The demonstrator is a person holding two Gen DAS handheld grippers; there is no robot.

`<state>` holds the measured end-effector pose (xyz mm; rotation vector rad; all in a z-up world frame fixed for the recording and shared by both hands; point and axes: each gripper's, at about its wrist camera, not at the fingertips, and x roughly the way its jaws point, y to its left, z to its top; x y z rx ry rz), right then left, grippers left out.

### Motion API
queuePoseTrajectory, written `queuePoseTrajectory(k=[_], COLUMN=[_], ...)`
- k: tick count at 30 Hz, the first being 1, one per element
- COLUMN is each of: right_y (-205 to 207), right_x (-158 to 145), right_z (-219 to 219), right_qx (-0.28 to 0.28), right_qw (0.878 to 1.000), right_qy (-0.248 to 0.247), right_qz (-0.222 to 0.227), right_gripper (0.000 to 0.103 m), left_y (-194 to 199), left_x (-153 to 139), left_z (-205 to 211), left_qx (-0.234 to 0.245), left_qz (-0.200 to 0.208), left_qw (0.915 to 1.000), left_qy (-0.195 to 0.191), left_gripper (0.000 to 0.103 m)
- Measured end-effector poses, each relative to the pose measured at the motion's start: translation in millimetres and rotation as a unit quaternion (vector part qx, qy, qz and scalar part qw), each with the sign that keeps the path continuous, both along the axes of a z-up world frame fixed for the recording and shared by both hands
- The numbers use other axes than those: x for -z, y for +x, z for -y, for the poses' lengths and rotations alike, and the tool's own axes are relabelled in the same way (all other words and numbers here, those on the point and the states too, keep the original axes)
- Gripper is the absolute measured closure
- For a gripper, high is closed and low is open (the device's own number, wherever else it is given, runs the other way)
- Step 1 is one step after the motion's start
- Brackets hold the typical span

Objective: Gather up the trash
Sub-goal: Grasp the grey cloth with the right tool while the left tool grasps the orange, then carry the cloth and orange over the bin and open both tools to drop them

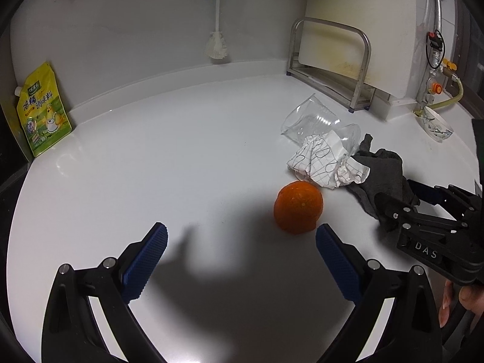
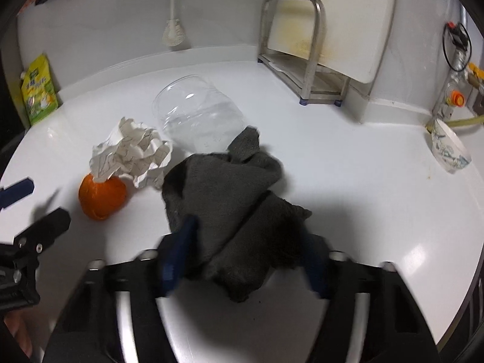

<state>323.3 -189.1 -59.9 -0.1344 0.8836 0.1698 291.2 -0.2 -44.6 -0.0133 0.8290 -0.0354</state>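
Leaning against the far left wall, a yellow-green seasoning pouch stands on the white counter. Nearer the middle, the left gripper hovers with its blue fingers spread wide and empty, an orange peel lying just beyond the right-hand one. Behind the peel sits a crumpled sheet of printed paper, touching a clear plastic container that lies on its side. To the right, a rumpled dark grey cloth spreads across the counter; the right gripper has its fingers narrowed around the cloth's near edge, blurred, pressing the fabric. Farther right, a patterned bowl rests tilted beside the wall.
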Motion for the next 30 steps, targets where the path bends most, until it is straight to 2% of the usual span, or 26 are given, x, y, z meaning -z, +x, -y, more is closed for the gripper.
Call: queuePoseTrajectory(k=[1,2,3,5,12,19,25,27,28,30], right_y=[-1,-1,-1,-3,-19,-30,-37,-42,-46,-54], right_x=[-1,-2,-4,-8,-22,-28,-29,-28,-27,-28], right_z=[2,5,12,23,49,53,51,49,48,47], right_qx=[0.000,0.004,0.009,0.022,0.046,0.049,0.047,0.046,0.045,0.046], right_qw=[1.000,1.000,0.999,0.998,0.995,0.995,0.994,0.994,0.994,0.994], right_qy=[0.005,0.014,0.033,0.056,0.085,0.091,0.096,0.094,0.095,0.098], right_qz=[-0.002,-0.004,-0.009,-0.012,0.005,0.008,0.009,0.008,0.008,0.008], right_gripper=[0.066,0.076,0.082,0.085,0.087,0.087,0.087,0.087,0.087,0.087], left_y=[1,2,3,5,18,32,31,27,25,17], left_x=[0,1,1,1,6,8,9,9,9,9], left_z=[0,0,1,4,21,31,33,31,31,31], left_qx=[0.000,0.001,0.001,0.003,0.014,0.004,0.027,0.038,0.043,0.044], left_qz=[-0.002,-0.004,-0.005,-0.007,-0.022,-0.030,-0.032,-0.034,-0.036,-0.031], left_qw=[1.0000,1.0000,1.0000,0.9999,0.9997,0.9992,0.9991,0.9986,0.9981,0.9983], left_qy=[-0.003,-0.005,-0.007,-0.009,0.002,0.024,0.004,-0.016,-0.026,-0.021], left_gripper=[0.006,0.006,0.006,0.006,0.006,0.009,0.043,0.063,0.067,0.070])
